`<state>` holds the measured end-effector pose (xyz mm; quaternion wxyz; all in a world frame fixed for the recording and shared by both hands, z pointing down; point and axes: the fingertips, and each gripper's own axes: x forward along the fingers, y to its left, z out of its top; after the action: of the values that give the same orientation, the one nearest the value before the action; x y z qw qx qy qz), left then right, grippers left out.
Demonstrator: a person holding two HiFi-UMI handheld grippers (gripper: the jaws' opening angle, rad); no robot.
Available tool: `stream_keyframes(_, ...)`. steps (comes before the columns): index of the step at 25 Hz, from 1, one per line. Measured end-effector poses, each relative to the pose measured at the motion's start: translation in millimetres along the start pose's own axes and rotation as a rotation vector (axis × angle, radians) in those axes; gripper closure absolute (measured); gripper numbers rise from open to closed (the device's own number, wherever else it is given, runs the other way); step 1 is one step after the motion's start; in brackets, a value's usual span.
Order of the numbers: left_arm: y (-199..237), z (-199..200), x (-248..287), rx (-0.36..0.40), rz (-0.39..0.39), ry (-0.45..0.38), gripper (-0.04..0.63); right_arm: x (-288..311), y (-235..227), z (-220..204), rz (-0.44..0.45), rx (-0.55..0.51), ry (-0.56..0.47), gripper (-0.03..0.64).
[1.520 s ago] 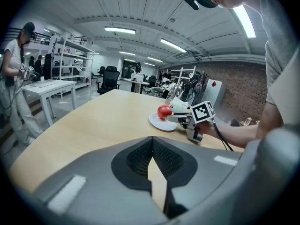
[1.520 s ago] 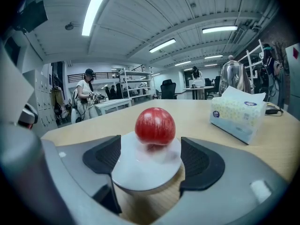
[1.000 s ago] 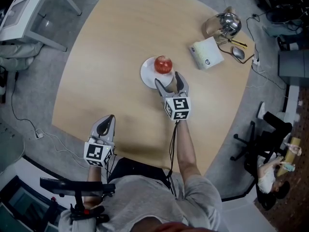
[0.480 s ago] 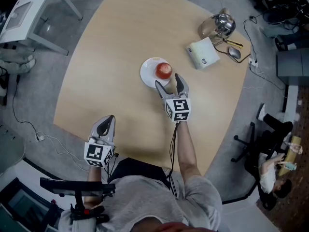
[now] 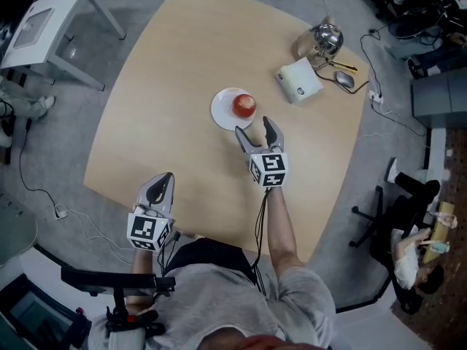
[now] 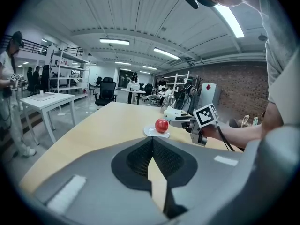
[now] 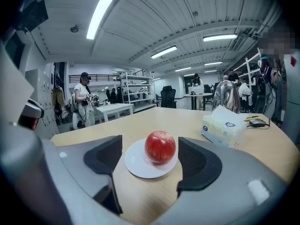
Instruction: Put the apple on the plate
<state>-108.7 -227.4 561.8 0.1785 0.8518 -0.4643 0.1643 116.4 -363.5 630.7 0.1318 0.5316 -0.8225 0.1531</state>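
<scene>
The apple (image 5: 244, 106) is red, round and glossy, faintly speckled, with a pale sheen across its skin. It sits on the plate (image 5: 221, 112), a small, smooth white disc with a low rim, and it rests off-centre, toward the side nearer the tissue box (image 5: 299, 81). The plate lies flat on the table (image 5: 160, 79), a pale, matt, wood-grain top with rounded corners.

My right claw (image 5: 253, 126) hovers just short of the plate. Its two grey jaws are spread wide and hold nothing. Their dark ribbed pads touch neither the plate nor the apple. In the right gripper view the apple and plate show framed in the gap between the pads, with bare table top below them. The black-and-white marker cube rides behind the jaws, ahead of my bare forearm.

My left claw (image 5: 162, 183) is well apart from the plate, by the table's near edge. Its jaws are pressed together, the meshed pads meeting tip to tip, with nothing caught between them.

Farther out, the tissue box is white and squarish, with a soft, pebbled top. Just beyond it stands a shiny, rounded metal kettle (image 5: 321, 41), and beside the two lies a grey mouse (image 5: 343, 81). A white side table (image 5: 44, 20) stands on the grey floor, off the far corner.
</scene>
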Motion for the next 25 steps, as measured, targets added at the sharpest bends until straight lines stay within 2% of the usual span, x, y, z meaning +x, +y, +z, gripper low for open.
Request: stream_keyframes(25, -26.3, 54.1, -66.2, 0.076, -0.011, -0.132, 0.575, -98.4, 46.1, 59.8, -0.035, 0.000, -0.106, 0.354)
